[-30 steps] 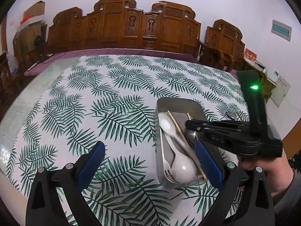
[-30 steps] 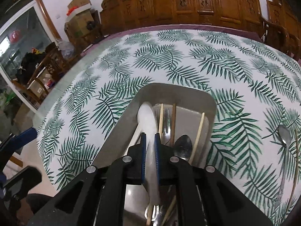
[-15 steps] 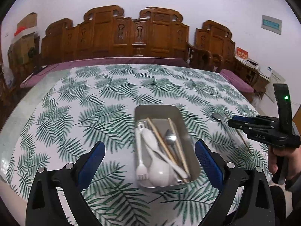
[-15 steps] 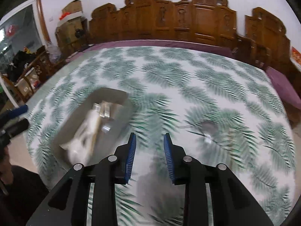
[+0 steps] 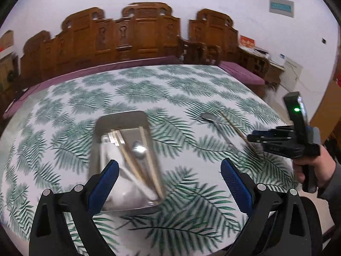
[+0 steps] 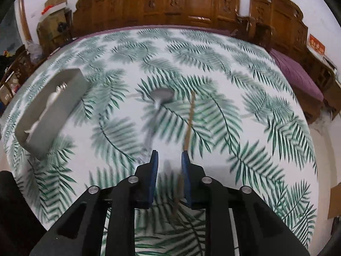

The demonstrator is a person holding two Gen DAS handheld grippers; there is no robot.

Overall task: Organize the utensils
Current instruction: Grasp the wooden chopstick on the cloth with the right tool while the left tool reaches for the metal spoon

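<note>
Here the right gripper (image 6: 169,166) hangs low in the frame above the leaf-print tablecloth (image 6: 213,64), its jaws narrowing with nothing pinched; a metal spoon (image 6: 158,100) and one chopstick (image 6: 189,121) lie just ahead. The left gripper (image 5: 168,177) stands spread wide, empty. The metal tray (image 5: 121,117), centre-left, holds chopsticks (image 5: 136,160), a spoon and white utensils.
</note>
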